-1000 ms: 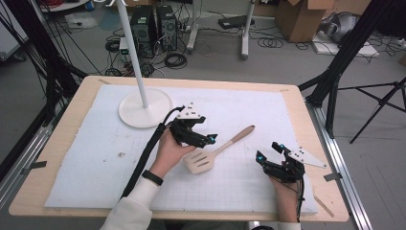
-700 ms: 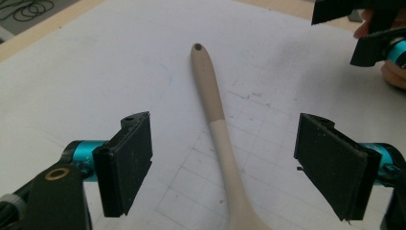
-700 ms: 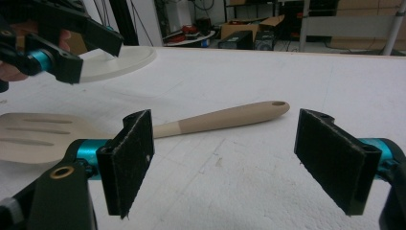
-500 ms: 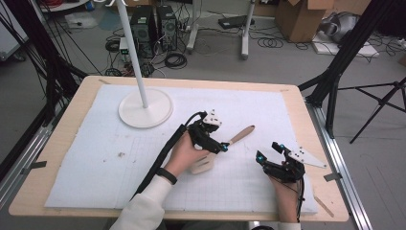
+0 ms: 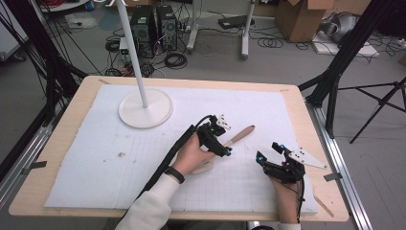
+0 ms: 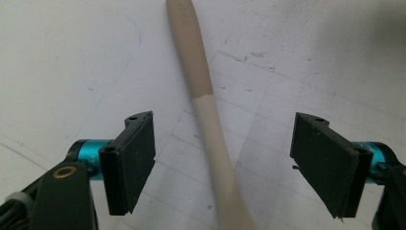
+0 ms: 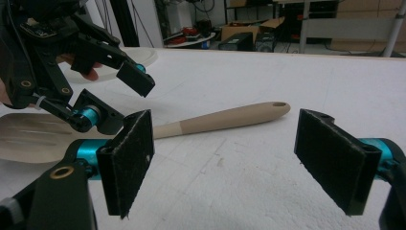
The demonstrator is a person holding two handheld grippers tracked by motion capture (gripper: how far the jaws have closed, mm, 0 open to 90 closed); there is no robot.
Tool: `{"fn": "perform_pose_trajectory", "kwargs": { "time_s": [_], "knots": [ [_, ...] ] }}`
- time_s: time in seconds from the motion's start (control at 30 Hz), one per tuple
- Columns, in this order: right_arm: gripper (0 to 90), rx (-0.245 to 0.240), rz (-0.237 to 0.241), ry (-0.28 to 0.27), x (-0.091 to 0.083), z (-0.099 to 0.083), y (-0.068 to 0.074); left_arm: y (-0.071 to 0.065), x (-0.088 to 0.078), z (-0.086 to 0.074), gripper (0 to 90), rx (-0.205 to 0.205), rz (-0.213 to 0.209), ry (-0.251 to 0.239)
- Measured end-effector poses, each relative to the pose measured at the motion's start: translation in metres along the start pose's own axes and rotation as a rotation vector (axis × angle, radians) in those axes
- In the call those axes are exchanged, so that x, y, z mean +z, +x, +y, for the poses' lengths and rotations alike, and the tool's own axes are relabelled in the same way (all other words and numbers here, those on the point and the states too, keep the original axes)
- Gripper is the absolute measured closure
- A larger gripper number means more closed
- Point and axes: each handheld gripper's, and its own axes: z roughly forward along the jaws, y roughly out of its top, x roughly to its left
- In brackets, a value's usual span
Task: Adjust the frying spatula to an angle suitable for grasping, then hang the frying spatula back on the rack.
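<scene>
One wooden spatula (image 5: 233,141) lies flat on the white mat (image 5: 95,158), just right of mat centre. Its handle is round, smooth and two-tone: darker tan at the far end, paler toward the blade. The handle tip, with a small hole, points to about 2 o'clock in the high view. The blade is flat, pale and slotted, seen at the left edge of the right gripper view (image 7: 28,139); from above the left hand (image 5: 194,155) mostly hides it.

Two grippers. The left gripper (image 6: 222,163) sits over the spatula with jaws spread wide, one either side of the handle, pads not touching it. The handle runs up the gap toward 12 o'clock in the left gripper view. Pads are flat black rectangles with a rough grain on teal barrels. The right gripper (image 5: 270,154) is at about 4 o'clock from the spatula, near the mat's front right, apart from it, jaws also wide and empty. It has a grey three-cornered plate on top.

One white lamp stand (image 5: 145,108): round flat base, thin straight pole, at 10 o'clock from the spatula, well apart.

The mat is foam-like, scuffed, with a faint grid. It covers most of one wooden table (image 5: 297,96) with rounded corners; a bare wood rim shows all round. There is open mat to the left and at 12 o'clock behind the spatula.
</scene>
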Motion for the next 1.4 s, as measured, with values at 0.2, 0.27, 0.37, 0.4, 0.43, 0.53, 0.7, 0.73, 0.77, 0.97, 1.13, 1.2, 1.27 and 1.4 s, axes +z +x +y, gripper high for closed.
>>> {"fn": "perform_pose_trajectory", "kwargs": {
  "time_s": [0.2,0.27,0.37,0.4,0.43,0.53,0.7,0.73,0.77,0.97,1.13,1.2,1.27,1.4],
  "knots": [
    [20.3,0.004,-0.001,0.0,0.0,0.0,0.0,0.002,-0.003,0.0,23.4,-0.012,0.006,-0.014],
    [20.3,0.003,-0.002,-0.004,-0.001,0.0,0.0,0.004,-0.003,0.0,23.6,-0.022,0.007,-0.016],
    [20.3,0.006,0.0,-0.004,-0.001,0.0,0.0,0.004,-0.001,0.0,24.1,-0.017,0.007,-0.005],
    [20.3,0.004,-0.002,-0.004,-0.001,0.0,0.0,0.004,0.001,0.0,24.4,-0.021,0.003,0.009],
    [20.3,0.004,-0.002,-0.004,-0.001,0.0,0.0,0.004,0.001,0.0,24.9,-0.021,0.003,0.009],
    [20.3,0.004,-0.002,-0.002,-0.001,0.0,0.001,0.003,0.006,0.002,28.0,-0.015,-0.011,0.044],
    [20.3,0.01,0.005,-0.007,-0.002,-0.001,0.001,0.001,0.014,0.004,30.8,-0.009,0.004,0.105],
    [20.3,0.01,0.006,-0.006,-0.002,-0.001,0.001,0.001,0.014,0.004,32.7,-0.009,0.004,0.105],
    [20.3,0.01,0.007,-0.006,-0.002,-0.001,0.001,0.001,0.017,0.005,33.5,-0.015,0.007,0.115],
    [20.3,0.01,0.009,-0.007,-0.002,-0.001,0.001,0.0,0.02,0.006,42.4,-0.036,0.002,0.139],
    [20.3,0.004,0.006,-0.007,-0.002,-0.001,0.001,0.001,0.023,0.008,48.9,-0.066,0.02,0.16],
    [20.3,0.005,0.007,-0.007,-0.002,-0.001,0.001,-0.001,0.025,0.008,51.2,-0.07,0.019,0.172],
    [20.3,0.006,0.008,-0.008,-0.002,-0.001,0.001,-0.001,0.026,0.008,51.2,-0.069,0.027,0.177],
    [20.3,0.008,0.009,-0.008,-0.002,-0.001,0.001,-0.001,0.027,0.007,54.8,-0.091,0.034,0.181]
  ]
}}
